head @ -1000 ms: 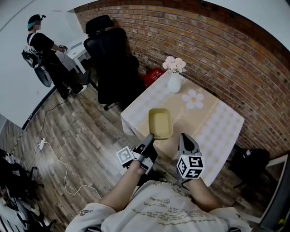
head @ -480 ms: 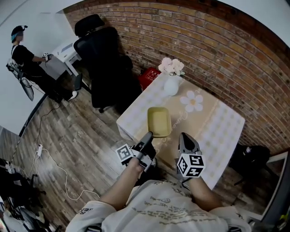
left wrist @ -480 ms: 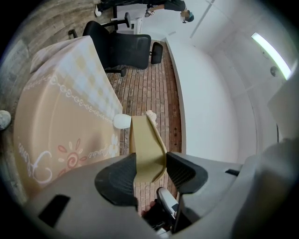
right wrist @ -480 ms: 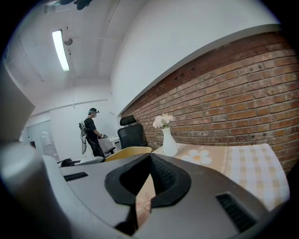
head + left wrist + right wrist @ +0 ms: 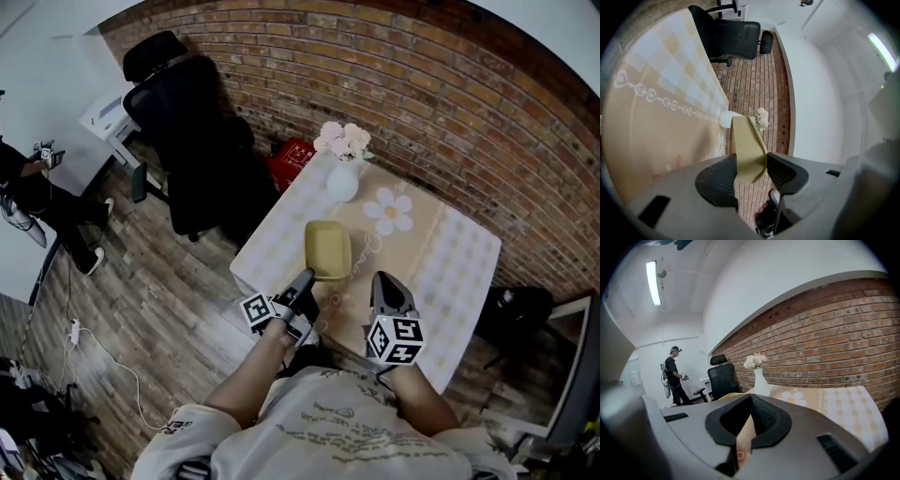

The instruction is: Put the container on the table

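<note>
A shallow yellow container (image 5: 328, 249) hangs over the near left part of the table (image 5: 450, 272), which wears a beige checked cloth. My left gripper (image 5: 304, 282) is shut on the container's near rim. In the left gripper view the container (image 5: 747, 147) stands edge-on between the two black pads (image 5: 717, 180), clamped by my left gripper (image 5: 751, 172). I cannot tell whether it touches the cloth. My right gripper (image 5: 386, 292) hovers over the table's near edge, right of the container. In its own view my right gripper (image 5: 747, 427) is shut with nothing in it.
A white vase of pale flowers (image 5: 342, 173) stands at the table's far left by a daisy print (image 5: 390, 210). A black office chair (image 5: 192, 131) and a red box (image 5: 292, 155) lie left of the table. A brick wall (image 5: 450, 112) runs behind. A person (image 5: 672, 376) stands far left.
The head view has swung right, so the person at the left has slid to the frame's edge. The container stays in my left gripper over the same part of the table.
</note>
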